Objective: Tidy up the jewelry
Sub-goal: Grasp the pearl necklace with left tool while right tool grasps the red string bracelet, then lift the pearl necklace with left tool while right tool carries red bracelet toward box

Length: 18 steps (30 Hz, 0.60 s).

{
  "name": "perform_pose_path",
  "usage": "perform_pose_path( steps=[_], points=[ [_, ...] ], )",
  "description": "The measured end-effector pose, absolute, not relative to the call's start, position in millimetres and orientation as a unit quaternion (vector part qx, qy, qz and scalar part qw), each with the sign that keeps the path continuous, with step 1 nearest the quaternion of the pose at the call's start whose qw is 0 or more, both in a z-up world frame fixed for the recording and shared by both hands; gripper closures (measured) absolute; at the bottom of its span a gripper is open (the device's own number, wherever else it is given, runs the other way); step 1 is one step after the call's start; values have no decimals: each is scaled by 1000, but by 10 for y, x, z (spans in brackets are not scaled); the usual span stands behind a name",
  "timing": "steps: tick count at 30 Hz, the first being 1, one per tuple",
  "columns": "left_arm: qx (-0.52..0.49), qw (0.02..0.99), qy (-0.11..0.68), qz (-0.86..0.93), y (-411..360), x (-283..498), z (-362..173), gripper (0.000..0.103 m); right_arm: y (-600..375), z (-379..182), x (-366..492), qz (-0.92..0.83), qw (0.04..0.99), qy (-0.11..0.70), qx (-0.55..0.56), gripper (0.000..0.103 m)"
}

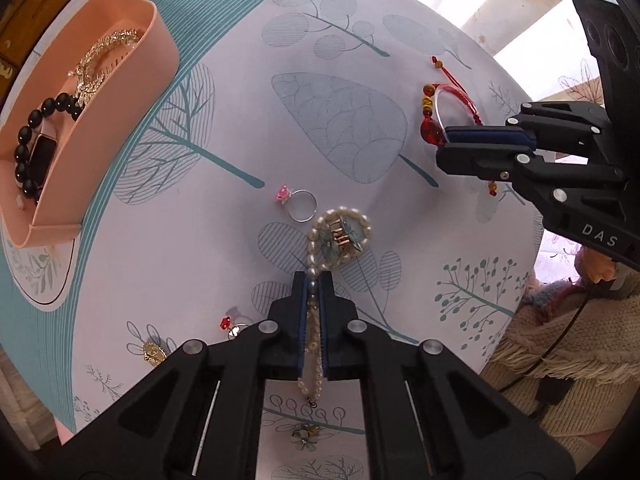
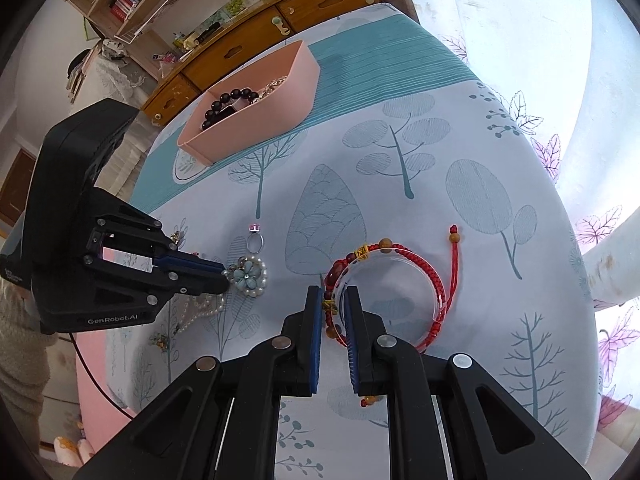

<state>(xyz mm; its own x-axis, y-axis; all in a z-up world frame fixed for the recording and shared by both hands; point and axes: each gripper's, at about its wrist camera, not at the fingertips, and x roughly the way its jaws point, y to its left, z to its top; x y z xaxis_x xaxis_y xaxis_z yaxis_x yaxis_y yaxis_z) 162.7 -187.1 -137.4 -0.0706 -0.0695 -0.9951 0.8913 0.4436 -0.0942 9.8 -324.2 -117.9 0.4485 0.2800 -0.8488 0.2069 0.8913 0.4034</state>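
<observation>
Glossy pearl necklace [image 1: 340,236], matt pink plastic tray [image 1: 132,92], smooth printed tablecloth [image 1: 248,92].

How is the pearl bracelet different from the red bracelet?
The pearl bracelet is made of white pearls with blue flowers; the red bracelet is braided cord with red and brown beads. The pearl bracelet lies curled in a loose coil, while the red bracelet lies in an open ring. Both lie on the table, each pinched by a gripper: left gripper, right gripper.

right gripper [image 1: 486,148]: "DAS" (partly cut) | left gripper [image 2: 224,274]: "GenRobot.AI"
</observation>
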Motion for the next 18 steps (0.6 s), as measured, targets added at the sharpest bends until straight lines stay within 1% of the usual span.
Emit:
perform_pose_path(
  steps=[3,6,9,18],
  points=[
    [343,604,603,-392,-1855,1625,-1332,100,-3240,-1201,95,22,817,526,234,92],
    [331,625,594,-384,-1816,1577,-1171,100,-3223,-1193,94,24,818,525,234,92],
    [307,650,582,-379,-1724,1549,-920,100,-3221,-1149,83,28,822,519,233,92],
    [195,745,537,-345,-1432,1397,-37,100,-3069,-888,87,52,837,499,217,92]
  ],
)
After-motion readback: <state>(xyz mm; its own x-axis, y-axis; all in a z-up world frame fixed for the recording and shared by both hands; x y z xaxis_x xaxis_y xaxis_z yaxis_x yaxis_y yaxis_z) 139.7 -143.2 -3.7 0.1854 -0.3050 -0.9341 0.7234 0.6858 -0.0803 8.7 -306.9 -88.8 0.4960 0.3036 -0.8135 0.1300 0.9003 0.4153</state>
